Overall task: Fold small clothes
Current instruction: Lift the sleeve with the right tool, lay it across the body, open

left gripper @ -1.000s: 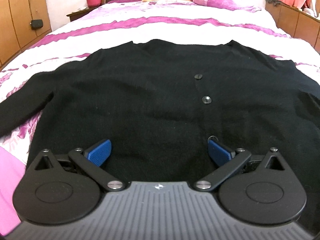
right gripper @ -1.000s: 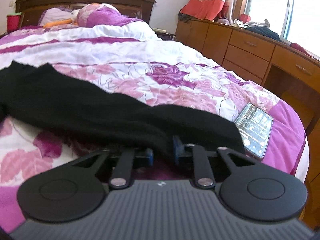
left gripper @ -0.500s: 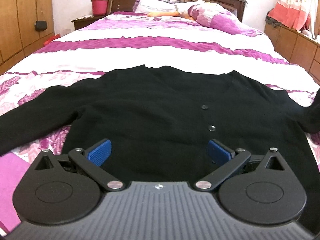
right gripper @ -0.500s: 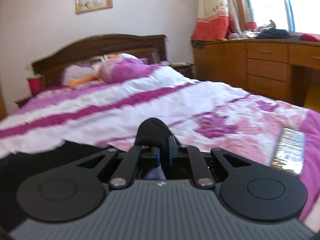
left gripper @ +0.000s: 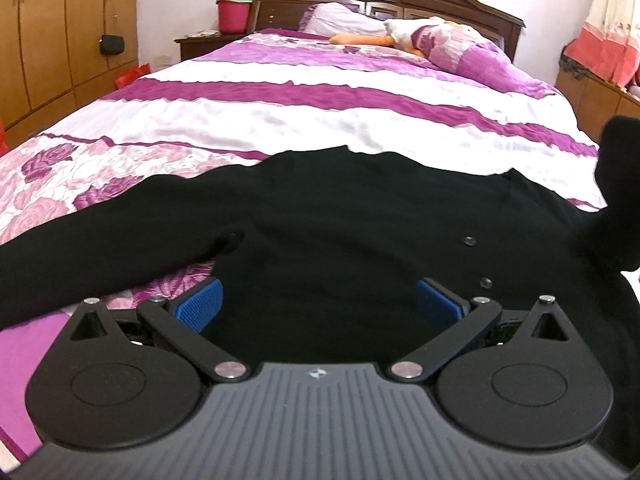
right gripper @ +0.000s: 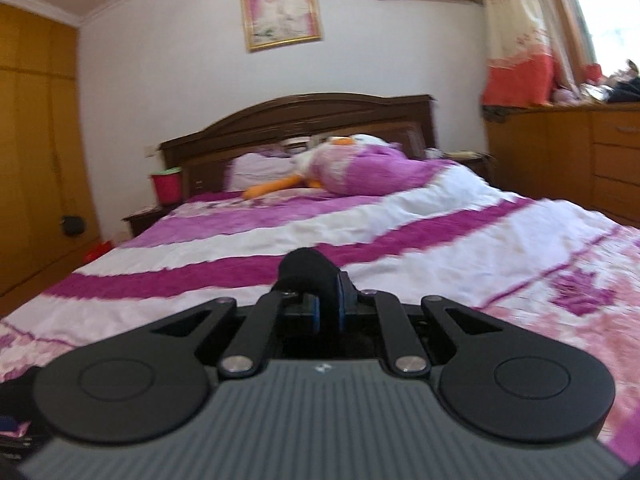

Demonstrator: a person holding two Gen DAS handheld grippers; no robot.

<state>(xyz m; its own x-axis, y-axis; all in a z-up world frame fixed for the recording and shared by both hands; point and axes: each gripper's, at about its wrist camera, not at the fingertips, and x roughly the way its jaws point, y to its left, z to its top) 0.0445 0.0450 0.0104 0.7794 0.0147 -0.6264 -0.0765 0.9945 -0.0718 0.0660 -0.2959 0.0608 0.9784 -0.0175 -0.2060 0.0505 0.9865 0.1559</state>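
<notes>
A bedroom with pale walls: a wide bed under a white-and-purple striped cover, turning to pink roses toward its foot, fills the floor, its dark wooden headboard set against the wall below a framed picture. A purple pillow and an orange-limbed soft toy lie just below the headboard, and a red bucket stands on the nightstand beside it. Wooden wardrobes line one side of the bed, a chest of drawers the other.

A black cardigan lies spread flat across the foot of the bed, buttons up, collar toward the headboard. One sleeve stretches flat along the cover to the side of the wardrobes.

The left gripper hangs over the cardigan's lower body, its blue pads spread wide apart with nothing between them; the black cloth lies beneath the gap, not pinched.

The right gripper has its pads clamped tight on a bunch of the cardigan's other sleeve, which bulges above the jaws, lifted clear of the bed. From the left gripper's camera that raised sleeve stands up at the drawers' side of the bed, still joined to the cardigan's shoulder.
</notes>
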